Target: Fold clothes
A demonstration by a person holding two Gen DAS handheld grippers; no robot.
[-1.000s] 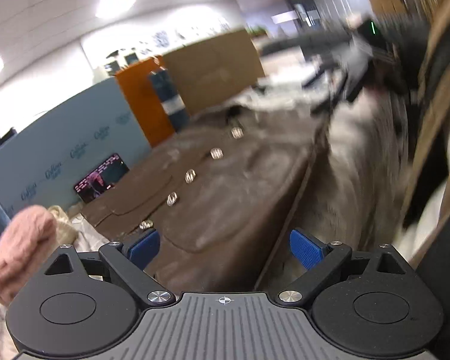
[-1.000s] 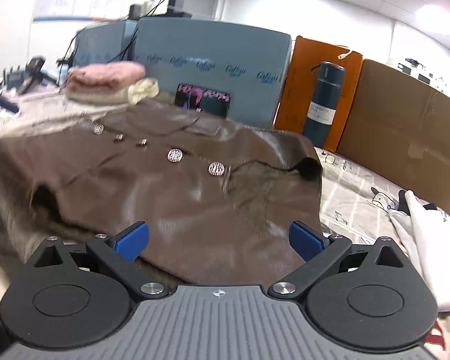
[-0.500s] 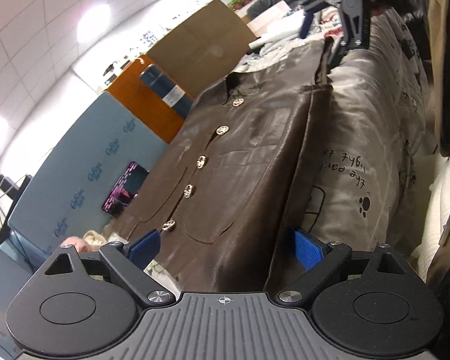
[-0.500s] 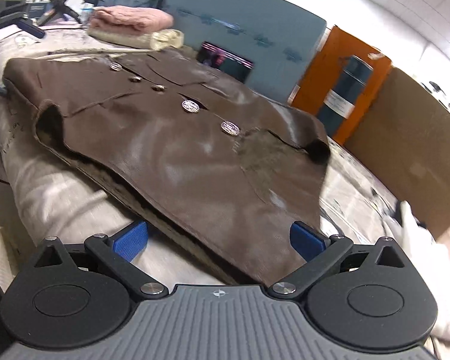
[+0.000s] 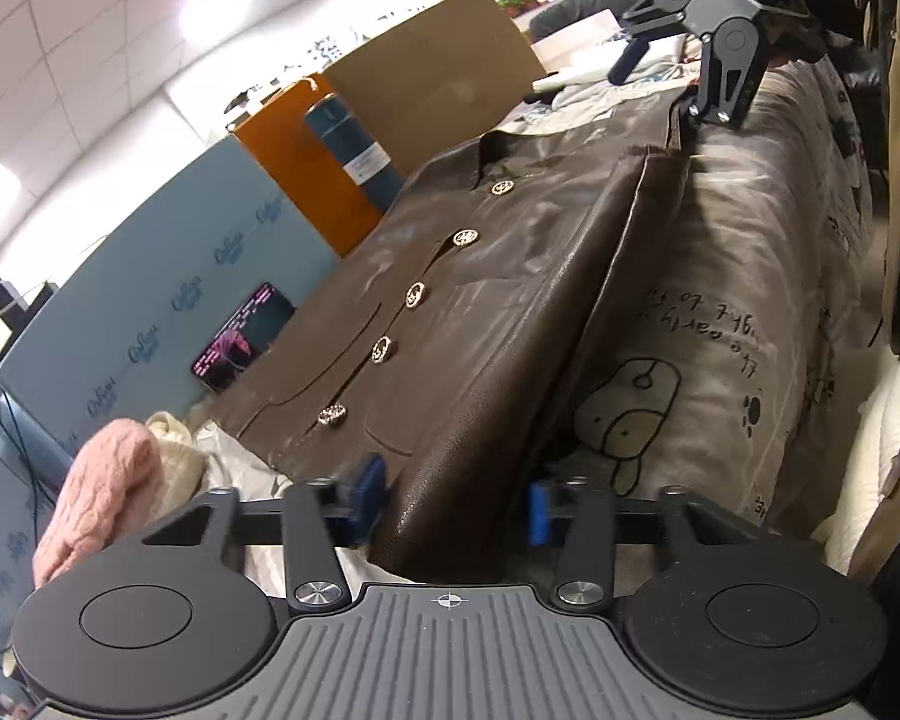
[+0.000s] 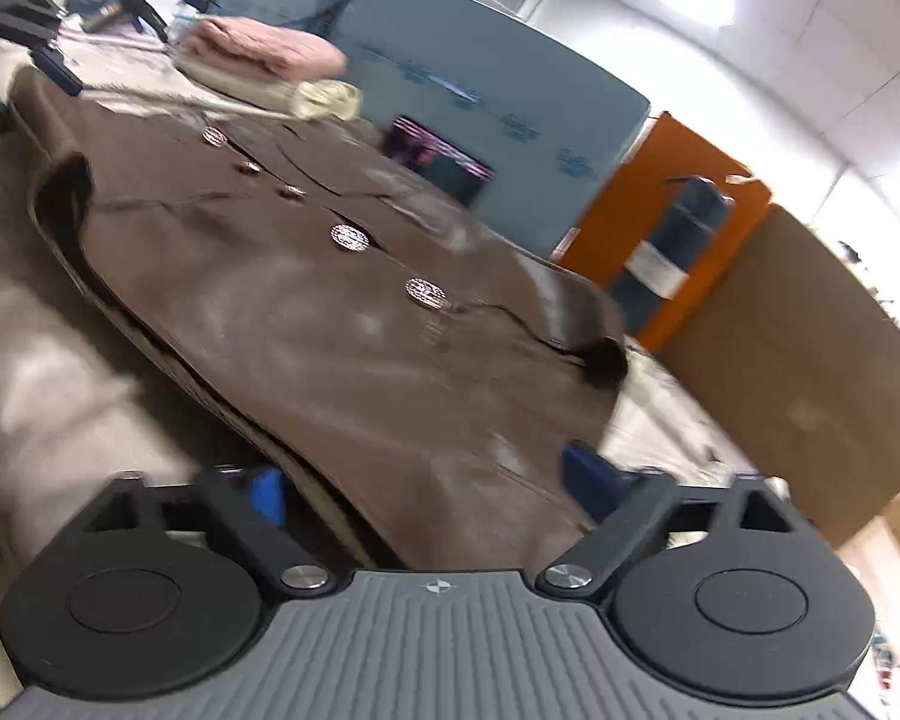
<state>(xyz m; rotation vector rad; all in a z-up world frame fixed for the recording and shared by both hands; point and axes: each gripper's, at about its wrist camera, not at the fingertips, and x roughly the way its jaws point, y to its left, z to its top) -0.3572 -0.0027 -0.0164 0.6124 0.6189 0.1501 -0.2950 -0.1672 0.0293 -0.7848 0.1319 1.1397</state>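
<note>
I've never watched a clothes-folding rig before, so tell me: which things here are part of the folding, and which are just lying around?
Part of the job:
- brown jacket
- left gripper, jaws closing around the jacket's corner
- right gripper, jaws closing around its edge

Just lying about:
- pink knit
- cream knit
- flask
- phone
- cardboard sheet

The lower corner of the brown jacket (image 5: 480,324) disappears behind the body of the left gripper (image 5: 456,501), so the fabric held between the closing jaws is only partly visible. In the right wrist view the whole frame is motion-blurred, the jacket's near hem runs under the right gripper (image 6: 426,483) whose jaws are closing around it, and pad contact cannot be confirmed. The pink knit (image 5: 105,492) is cut by the gripper body, and the phone screen (image 5: 243,336) is illegible.
</note>
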